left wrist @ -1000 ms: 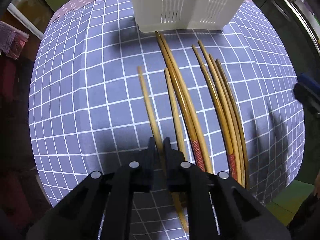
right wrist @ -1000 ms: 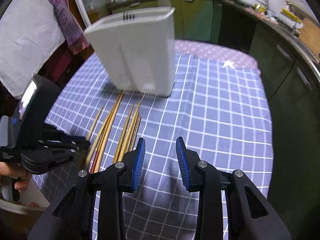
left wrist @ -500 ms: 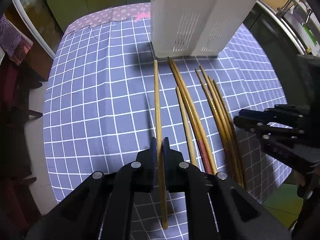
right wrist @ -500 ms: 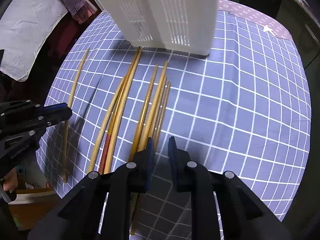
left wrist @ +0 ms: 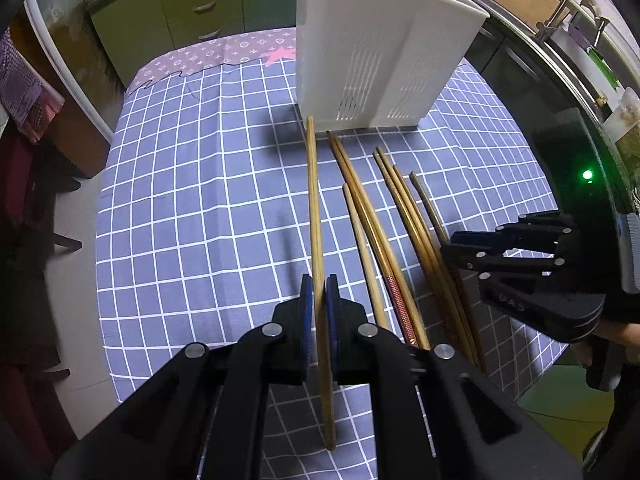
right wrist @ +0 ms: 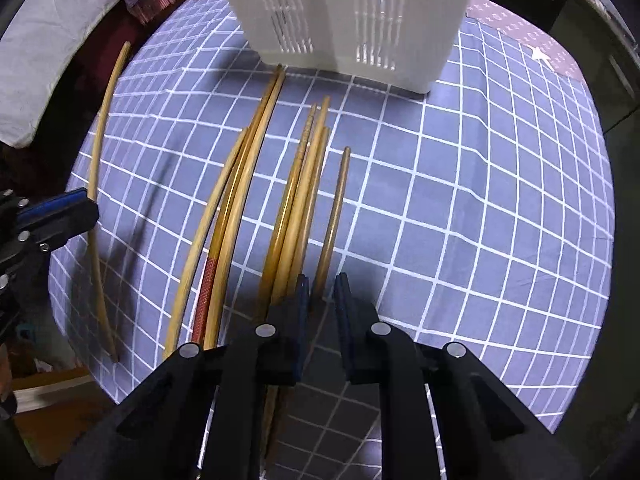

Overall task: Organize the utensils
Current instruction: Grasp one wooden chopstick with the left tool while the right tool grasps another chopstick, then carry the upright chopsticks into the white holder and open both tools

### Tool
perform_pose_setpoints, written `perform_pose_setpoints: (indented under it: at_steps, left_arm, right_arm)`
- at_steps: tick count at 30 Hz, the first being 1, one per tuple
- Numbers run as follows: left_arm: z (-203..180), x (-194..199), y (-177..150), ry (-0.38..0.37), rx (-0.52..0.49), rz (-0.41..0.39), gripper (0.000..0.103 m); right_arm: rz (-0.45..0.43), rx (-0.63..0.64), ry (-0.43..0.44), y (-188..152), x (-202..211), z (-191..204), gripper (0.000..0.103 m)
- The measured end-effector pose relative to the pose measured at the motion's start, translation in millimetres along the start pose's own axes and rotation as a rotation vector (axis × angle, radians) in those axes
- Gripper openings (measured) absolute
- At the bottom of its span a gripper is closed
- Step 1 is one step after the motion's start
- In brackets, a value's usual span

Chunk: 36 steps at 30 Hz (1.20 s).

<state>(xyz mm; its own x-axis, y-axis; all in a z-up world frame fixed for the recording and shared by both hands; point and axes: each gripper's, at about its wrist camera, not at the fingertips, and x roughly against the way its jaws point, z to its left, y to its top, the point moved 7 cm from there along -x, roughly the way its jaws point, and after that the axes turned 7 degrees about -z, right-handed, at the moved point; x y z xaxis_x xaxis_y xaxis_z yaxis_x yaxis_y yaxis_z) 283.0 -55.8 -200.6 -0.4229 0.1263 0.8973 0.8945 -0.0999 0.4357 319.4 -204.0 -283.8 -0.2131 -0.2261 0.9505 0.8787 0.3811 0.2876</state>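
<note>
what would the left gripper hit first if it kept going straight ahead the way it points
Probably the white slotted plastic utensil holder: the left gripper and its clamped light bamboo chopstick aim at its base, though depth is unclear.

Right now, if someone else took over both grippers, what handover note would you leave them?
Left gripper: shut on one chopstick, lifted off the cloth.
Right gripper: open, low over the near ends of the loose chopsticks, one darker stick between its fingers.
White utensil holder stands upright behind them on the checked tablecloth.
Done: one stick picked.
Left: drop it in, then the rest.
</note>
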Motion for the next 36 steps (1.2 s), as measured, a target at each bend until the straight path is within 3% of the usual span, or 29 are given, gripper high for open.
perform_pose_setpoints:
  at_steps: [4,9,15,22,36]
  left_arm:
    - [0,1,-1,-0.004,-0.003,-0.004,0.007]
    - [1,6,0,-0.001,-0.01,-0.022,0.007]
    - [3,18,3,0.002,-0.018,-0.054,0.007]
    - [1,39,2,-0.014,-0.028,-0.102,0.007]
    - [-6,78,3,-0.02,-0.073,-0.21,0.007]
  right_arm:
    - [-0.007,0.037,-0.061,3,-4,12,0.01]
    - [-0.057,0.005,-0.004,7,5,20,0.007]
    - [-0.201,-0.008,0.066,12,53,24,0.007]
    - [-0.379,-0.029,0.097,-4,116,0,0.007]
    - [-0.45,-0.045,0.114,-39,153,-25,0.007]
